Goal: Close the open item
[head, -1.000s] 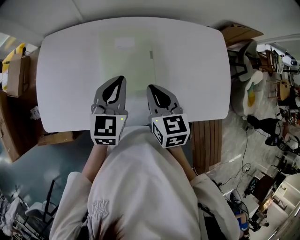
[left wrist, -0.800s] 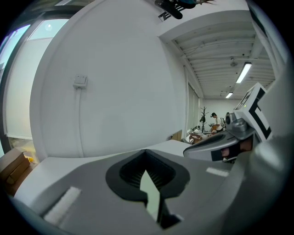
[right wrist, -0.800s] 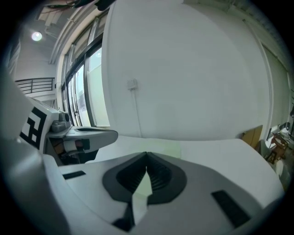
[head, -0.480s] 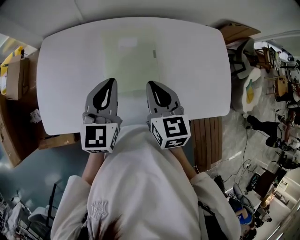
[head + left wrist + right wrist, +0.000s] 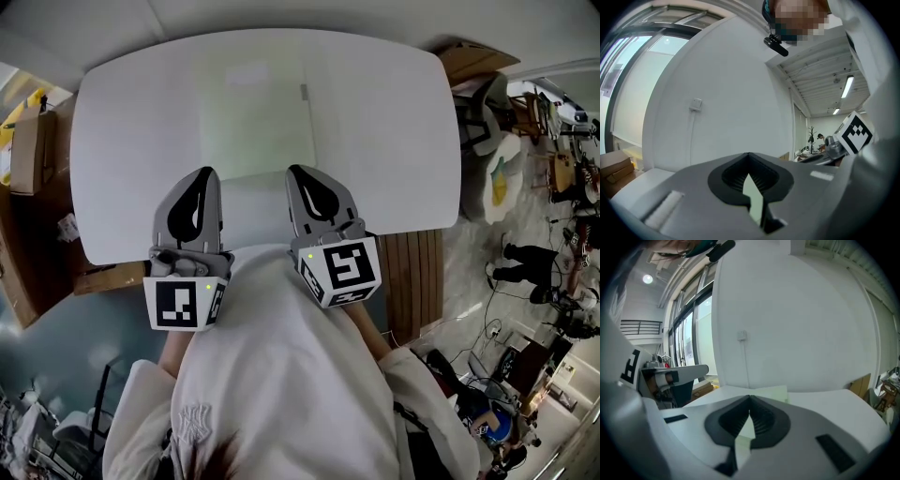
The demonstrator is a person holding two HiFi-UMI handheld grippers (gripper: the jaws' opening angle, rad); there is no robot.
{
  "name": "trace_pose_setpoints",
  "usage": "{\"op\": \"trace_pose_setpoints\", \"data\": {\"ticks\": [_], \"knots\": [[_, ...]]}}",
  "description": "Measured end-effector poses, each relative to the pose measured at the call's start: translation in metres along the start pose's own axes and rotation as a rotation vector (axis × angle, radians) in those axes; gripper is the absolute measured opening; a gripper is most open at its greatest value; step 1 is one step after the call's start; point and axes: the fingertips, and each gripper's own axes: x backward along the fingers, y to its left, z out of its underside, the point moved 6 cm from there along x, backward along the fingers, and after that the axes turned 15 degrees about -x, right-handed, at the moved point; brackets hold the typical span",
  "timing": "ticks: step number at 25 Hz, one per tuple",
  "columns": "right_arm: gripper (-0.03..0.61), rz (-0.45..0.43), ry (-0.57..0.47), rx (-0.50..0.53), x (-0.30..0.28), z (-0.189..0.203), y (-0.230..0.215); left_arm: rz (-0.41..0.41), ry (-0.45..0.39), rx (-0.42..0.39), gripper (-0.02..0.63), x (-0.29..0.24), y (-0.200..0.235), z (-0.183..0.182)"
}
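- One white bench (image 5: 394,141) fills the upper half of the head view, and one pale green flat item (image 5: 253,122) lies on it, near the middle and towards the far side. It lies flat, with a small grey tab (image 5: 303,91) at its right edge.
- Two grippers are in view – the left gripper (image 5: 208,172) and the right gripper (image 5: 298,170) – side by side over the bench's near edge, a gap between them.
- Each carries one marker cube: the left one (image 5: 183,302) sits lower in the head view than the right one (image 5: 342,269).
- Both grippers point away from the person, towards the item; their tips reach its near edge in the head view, and whether they touch it I cannot tell.
- Left gripper (image 5: 749,155): tips pressed together with nothing pinched; its own view faces the white wall, where one switch plate (image 5: 696,104) shows.
- Right gripper (image 5: 750,398): tips likewise pressed together and empty; its view takes in the bench top and the pale green item (image 5: 773,392) just ahead.
- The person's white top (image 5: 281,375) fills the lower head view.
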Motion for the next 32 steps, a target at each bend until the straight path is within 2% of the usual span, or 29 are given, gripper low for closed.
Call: {"op": "trace_pose_setpoints", "data": {"ticks": [10, 18, 32], "knots": [[0.009, 0.005, 0.000, -0.005, 0.0040, 0.0047, -0.0010, -0.011, 0.016, 0.006, 0.008, 0.0047, -0.0034, 0.0026], [0.009, -0.015, -0.002, 0.011, -0.0007, 0.0026, 0.0029, -0.012, 0.047, 0.045, 0.008, 0.0043, -0.0053, 0.0091], [0.009, -0.016, 0.014, 0.006, 0.0024, 0.0050, 0.0052, 0.000, 0.051, 0.055, 0.008, 0.0021, -0.0066, 0.0075]]}}
